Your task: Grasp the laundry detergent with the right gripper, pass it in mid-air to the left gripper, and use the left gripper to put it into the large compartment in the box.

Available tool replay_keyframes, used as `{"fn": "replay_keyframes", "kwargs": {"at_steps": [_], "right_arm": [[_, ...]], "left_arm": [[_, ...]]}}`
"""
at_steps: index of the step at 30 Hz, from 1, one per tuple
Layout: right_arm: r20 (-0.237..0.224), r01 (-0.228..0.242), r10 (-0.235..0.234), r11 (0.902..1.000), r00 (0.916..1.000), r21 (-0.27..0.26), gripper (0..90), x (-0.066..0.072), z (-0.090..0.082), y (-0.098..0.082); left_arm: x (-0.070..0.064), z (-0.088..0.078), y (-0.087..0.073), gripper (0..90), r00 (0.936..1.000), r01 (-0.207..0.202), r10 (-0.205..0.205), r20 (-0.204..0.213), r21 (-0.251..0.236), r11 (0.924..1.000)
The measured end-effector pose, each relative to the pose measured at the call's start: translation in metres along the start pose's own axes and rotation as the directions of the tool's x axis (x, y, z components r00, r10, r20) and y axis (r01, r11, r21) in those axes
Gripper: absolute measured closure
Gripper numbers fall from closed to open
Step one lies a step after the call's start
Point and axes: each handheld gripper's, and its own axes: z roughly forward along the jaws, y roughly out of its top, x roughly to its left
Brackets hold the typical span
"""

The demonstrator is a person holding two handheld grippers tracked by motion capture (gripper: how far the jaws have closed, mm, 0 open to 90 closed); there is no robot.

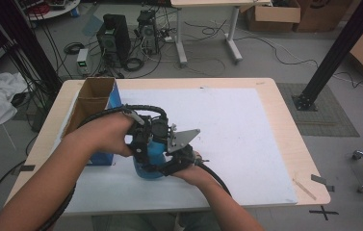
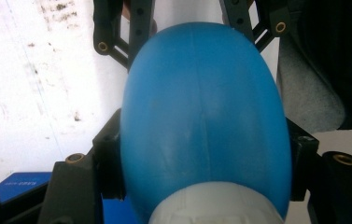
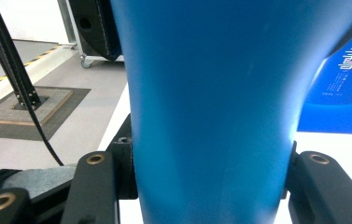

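Lab (cables (image 1: pixel 285 53), computer towers (image 1: pixel 114 36), cardboard boxes (image 1: pixel 273 14)).

A white mat (image 1: pixel 246 139) covers the wooden surface (image 1: pixel 285 120); an open blue cardboard box (image 1: pixel 95 103) stands at its left, with computer towers (image 1: pixel 116 36) on the floor beyond

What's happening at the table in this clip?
A person holds a gripper in each hand, and both are closed on the same blue bottle over the white mat. The left gripper clamps the bottle's rounded body near a whitish part at one end, and the right gripper clamps its narrower section. An open blue cardboard box stands at the mat's left edge. What they mean to do with the bottle cannot be told.
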Motion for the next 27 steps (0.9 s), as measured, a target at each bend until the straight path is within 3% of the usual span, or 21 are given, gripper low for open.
{"fn": "replay_keyframes", "kwargs": {"at_steps": [10,18,21,27], "right_arm": [[0.001,-0.007,0.007,1.0000,1.0000,-0.003,46.1,-0.0016,0.0024,-0.0008],[-0.001,-0.002,0.002,1.0000,1.0000,-0.008,45.7,-0.0017,0.0011,0.0014],[-0.041,-0.005,0.005,1.0000,0.9992,-0.003,44.6,-0.0028,-0.0009,0.0014],[-0.009,-0.002,0.002,1.0000,1.0000,0.006,43.6,-0.0016,-0.0023,0.0027]], "left_arm": [[0.0009,0.0022,-0.0001,37.0,0.9999,0.004,-0.004,-0.010,0.009,1.0000],[-0.0012,-0.0016,0.0048,37.9,0.9992,0.024,-0.023,-0.032,0.051,0.9984],[-0.0011,-0.0021,0.0072,38.0,0.9987,0.050,-0.049,-0.016,0.053,0.9974],[-0.0002,-0.0029,0.0080,38.3,0.9987,0.044,-0.043,-0.029,0.052,0.9977]]}}
